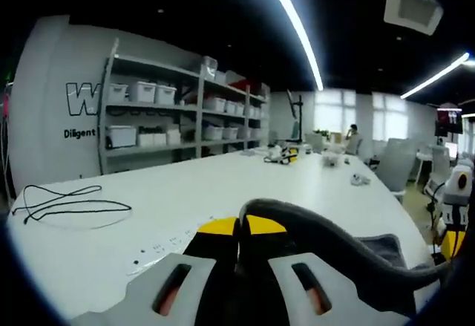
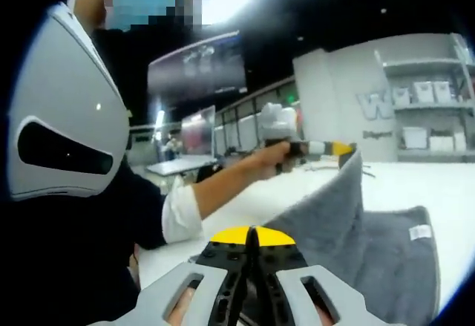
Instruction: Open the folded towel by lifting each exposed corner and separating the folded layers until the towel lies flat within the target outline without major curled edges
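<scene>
Both grippers (image 1: 241, 229) (image 2: 252, 240) clenched on grey towel (image 2: 371, 244), its far edge out of frame.

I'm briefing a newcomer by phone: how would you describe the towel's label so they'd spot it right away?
Start at the big white table in the right gripper view. On it lies a grey towel, one corner lifted by the left gripper. The label is the small white tag on the flat part near the towel's right edge, the one pale patch on the grey cloth.
</scene>
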The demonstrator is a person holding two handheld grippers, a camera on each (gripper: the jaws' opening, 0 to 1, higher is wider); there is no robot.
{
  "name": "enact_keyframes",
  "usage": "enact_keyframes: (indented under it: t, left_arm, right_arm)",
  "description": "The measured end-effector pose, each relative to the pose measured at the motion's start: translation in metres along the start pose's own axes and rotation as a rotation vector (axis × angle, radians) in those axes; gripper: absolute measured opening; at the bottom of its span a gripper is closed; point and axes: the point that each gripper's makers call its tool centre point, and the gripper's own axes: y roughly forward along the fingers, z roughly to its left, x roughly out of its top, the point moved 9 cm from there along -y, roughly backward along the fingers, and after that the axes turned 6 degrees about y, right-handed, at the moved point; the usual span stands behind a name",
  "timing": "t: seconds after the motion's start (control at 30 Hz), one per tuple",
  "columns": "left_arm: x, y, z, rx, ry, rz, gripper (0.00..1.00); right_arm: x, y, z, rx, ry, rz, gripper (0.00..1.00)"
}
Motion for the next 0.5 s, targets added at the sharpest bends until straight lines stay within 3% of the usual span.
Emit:
enact_keyframes:
  t: [0.27, 0.5]
  left_arm:
    - [0.007, 0.007, 0.007, -0.023, 0.036, -0.025, 0.02]
    - [0.007, 0.017, 0.012, -0.064, 0.053, -0.035, 0.02]
  right_arm:
    - [0.005, 0.001, 0.004, 0.04, -0.001, -0.02, 0.0]
    - [0.011, -0.005, 0.003, 0.075, 0.06, -0.082, 0.0]
